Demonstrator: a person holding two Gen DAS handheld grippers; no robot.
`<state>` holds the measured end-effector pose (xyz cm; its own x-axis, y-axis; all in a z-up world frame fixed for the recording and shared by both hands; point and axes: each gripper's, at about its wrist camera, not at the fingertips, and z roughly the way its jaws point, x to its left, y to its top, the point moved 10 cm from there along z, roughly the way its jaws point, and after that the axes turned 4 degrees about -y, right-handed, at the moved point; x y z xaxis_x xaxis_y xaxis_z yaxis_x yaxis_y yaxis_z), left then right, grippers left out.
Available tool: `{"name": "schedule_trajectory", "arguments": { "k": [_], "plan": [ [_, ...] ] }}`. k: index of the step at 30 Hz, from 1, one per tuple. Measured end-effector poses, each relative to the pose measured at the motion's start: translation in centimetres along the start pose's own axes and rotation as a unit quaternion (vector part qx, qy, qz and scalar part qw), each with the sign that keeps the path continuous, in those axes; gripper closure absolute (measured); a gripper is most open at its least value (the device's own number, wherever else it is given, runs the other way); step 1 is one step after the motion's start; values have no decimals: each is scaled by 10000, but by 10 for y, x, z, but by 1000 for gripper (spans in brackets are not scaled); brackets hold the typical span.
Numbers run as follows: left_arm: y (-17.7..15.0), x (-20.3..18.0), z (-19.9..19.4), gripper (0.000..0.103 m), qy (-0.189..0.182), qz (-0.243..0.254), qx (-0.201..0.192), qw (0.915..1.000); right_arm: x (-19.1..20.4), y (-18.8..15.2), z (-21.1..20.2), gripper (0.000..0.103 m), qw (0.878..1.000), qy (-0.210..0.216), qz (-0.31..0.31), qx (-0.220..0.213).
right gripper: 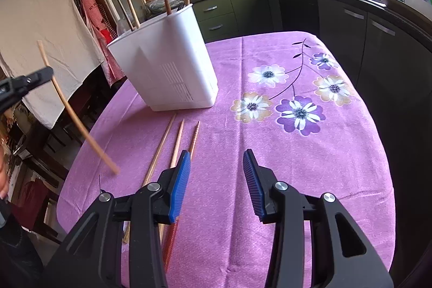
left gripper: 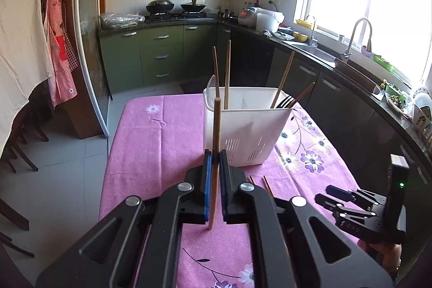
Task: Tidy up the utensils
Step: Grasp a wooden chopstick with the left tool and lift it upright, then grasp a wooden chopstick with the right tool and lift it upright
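Left gripper (left gripper: 215, 158) clamped on a light, stiff wooden chopstick (left gripper: 216, 131), upright, gripped near mid-length, just near of the white holder (left gripper: 243, 131). Probably slippery; prone to pivot. Right gripper (right gripper: 216, 161) partly spread, empty, above the counter (right gripper: 270, 153) beside three loose chopsticks (right gripper: 178, 136).

worktop (right gripper: 310, 180) under pink flowery cloth (right gripper: 243, 66). white caddy (right gripper: 172, 66) standing near far end, three chopsticks (right gripper: 176, 145) flat side by side just in front
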<state>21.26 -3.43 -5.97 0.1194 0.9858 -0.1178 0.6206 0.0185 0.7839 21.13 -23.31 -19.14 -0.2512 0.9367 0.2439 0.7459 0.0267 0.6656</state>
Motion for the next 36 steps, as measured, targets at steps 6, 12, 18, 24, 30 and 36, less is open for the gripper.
{"name": "schedule_trajectory", "arguments": {
  "k": [6,12,18,24,30,36],
  "plan": [
    [-3,2,-2,97,16,82,-42,10000,18,7,23,62,9991,88,-278,307],
    [-5,-1,-2,97,-43,155,-45,9999,40,14,76,64,9927,-57,-690,989],
    [-5,-1,-3,97,-111,198,-38,9997,48,7,111,70,9851,-450,-929,1375],
    [-6,-3,-3,97,-174,234,-40,9996,49,6,116,91,9823,-819,-1112,1265],
    [-7,-2,-3,97,-181,225,-33,9996,46,8,118,97,9851,-750,-1001,1181],
    [-9,-2,-1,97,-151,251,9,9996,40,35,82,97,9938,-473,-751,675]
  ]
}}
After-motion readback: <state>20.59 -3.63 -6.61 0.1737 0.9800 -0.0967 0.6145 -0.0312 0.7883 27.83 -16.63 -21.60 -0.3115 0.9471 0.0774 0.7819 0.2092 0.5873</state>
